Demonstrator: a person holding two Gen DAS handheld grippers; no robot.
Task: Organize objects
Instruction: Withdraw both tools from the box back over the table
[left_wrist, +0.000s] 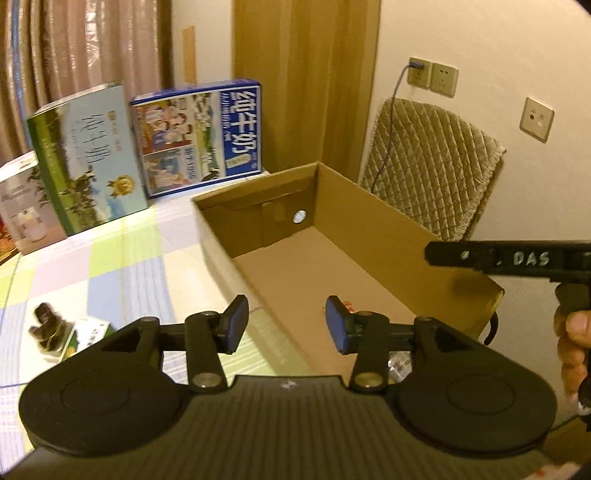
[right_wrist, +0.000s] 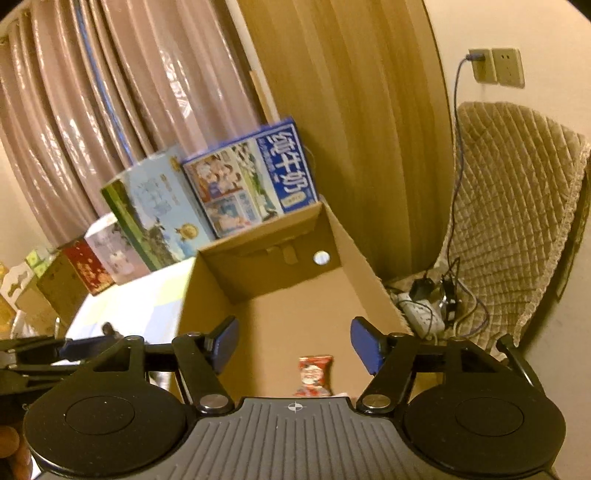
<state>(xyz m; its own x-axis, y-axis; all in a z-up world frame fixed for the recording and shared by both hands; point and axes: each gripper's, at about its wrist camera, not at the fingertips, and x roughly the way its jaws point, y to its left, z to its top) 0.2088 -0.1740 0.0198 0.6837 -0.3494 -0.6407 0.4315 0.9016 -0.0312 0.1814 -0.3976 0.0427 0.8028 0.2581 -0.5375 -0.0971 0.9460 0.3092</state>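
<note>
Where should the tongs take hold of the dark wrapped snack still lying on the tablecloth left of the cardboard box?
Probably across the narrow middle of the dark wrapped snack, coming down from above. It lies flat on the tablecloth, partly over a green-and-white packet, so a side approach would likely snag that packet. It is blurred, so its exact ends are unclear. The left tongs stand open and empty nearby.

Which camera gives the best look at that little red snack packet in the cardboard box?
The right wrist view: the red snack packet lies in plain sight on the cardboard box floor. In the left wrist view only a sliver peeks from behind a fingertip.
</note>
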